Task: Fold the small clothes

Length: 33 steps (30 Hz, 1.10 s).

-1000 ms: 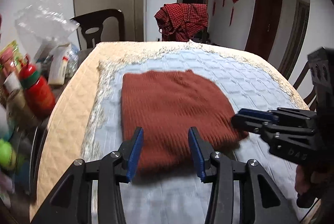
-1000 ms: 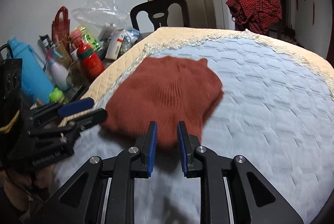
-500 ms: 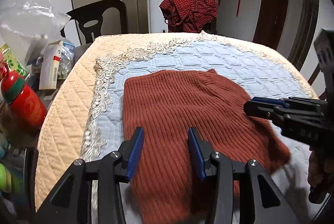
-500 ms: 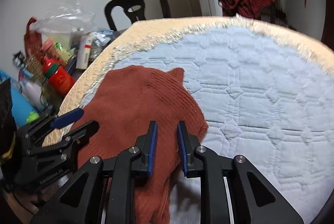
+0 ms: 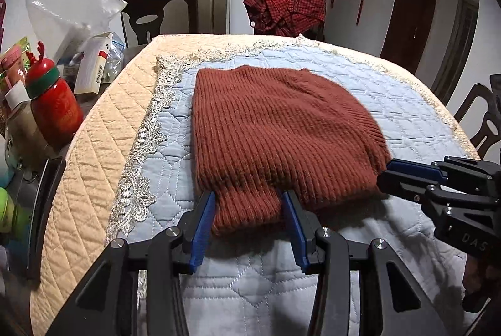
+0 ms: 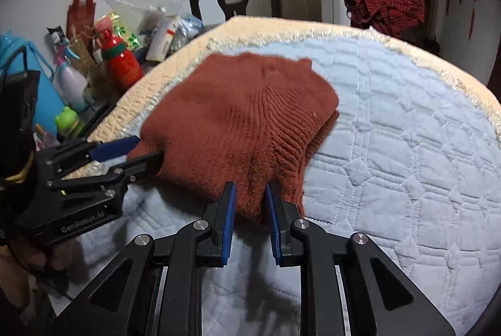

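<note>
The soft, thick, floppy knit sweater (image 5: 275,129) lay on the quilted tabletop (image 5: 407,104), its near edge bunched in both clamped jaws, probably the best place to hold.

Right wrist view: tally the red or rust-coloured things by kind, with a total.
Rust knit sweater on the blue quilted table cover: 1
Red checked garment draped behind the table: 1
Red bottle with green band: 1
Red gift bag: 1
Total: 4
</note>
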{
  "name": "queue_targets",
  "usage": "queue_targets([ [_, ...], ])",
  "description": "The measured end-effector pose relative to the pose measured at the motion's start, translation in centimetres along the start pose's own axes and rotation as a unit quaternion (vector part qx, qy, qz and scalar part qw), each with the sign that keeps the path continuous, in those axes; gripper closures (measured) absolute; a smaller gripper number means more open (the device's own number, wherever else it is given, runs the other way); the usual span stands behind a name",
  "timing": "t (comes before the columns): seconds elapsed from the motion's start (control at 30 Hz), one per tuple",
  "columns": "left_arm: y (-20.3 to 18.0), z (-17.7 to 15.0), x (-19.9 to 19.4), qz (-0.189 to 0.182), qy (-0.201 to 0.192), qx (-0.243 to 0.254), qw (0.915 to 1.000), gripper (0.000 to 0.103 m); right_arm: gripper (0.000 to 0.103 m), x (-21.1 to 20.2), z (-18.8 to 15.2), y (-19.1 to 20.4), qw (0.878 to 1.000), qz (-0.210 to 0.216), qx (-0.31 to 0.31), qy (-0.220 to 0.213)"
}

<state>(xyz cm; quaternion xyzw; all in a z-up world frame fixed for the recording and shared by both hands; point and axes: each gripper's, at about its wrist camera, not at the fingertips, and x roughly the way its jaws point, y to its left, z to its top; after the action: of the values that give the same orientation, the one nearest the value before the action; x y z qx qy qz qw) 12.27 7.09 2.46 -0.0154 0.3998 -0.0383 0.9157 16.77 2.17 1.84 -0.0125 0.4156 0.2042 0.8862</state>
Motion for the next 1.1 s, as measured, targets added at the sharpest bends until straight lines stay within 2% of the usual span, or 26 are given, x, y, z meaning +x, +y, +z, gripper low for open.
queue_targets([
  [0.2,-0.3,-1.3,-1.1,0.013,0.009,0.007,0.9999,0.056,0.083,-1.3,-1.2,0.5,1.000,-0.005,-0.003,0.009],
  [0.43,-0.2,-2.9,0.1,0.023,0.035,0.015,0.9990,0.055,0.083,0.6,-2.8,0.2,0.999,-0.033,-0.004,0.041],
  [0.73,0.2,-3.0,0.4,0.039,0.039,0.010,0.9984,0.032,0.076,0.8,-3.1,0.8,0.998,-0.052,-0.017,0.027],
  [0.87,0.4,-3.1,0.5,0.034,0.043,0.014,0.9984,0.027,0.074,0.8,-3.2,0.7,0.998,-0.055,-0.016,0.027],
  [0.97,0.3,-3.2,0.7,0.038,0.048,0.018,0.9980,0.018,0.073,0.7,-3.3,0.5,0.998,-0.051,-0.012,0.026],
  [1.03,0.7,-3.2,0.7,0.029,0.050,0.007,0.9983,0.017,0.073,0.7,-3.3,0.4,0.998,-0.048,-0.010,0.026],
  [1.1,0.7,-3.2,0.8,0.022,0.052,0.009,0.9984,0.011,0.070,0.8,-3.2,0.4,0.999,-0.044,-0.009,0.026],
])
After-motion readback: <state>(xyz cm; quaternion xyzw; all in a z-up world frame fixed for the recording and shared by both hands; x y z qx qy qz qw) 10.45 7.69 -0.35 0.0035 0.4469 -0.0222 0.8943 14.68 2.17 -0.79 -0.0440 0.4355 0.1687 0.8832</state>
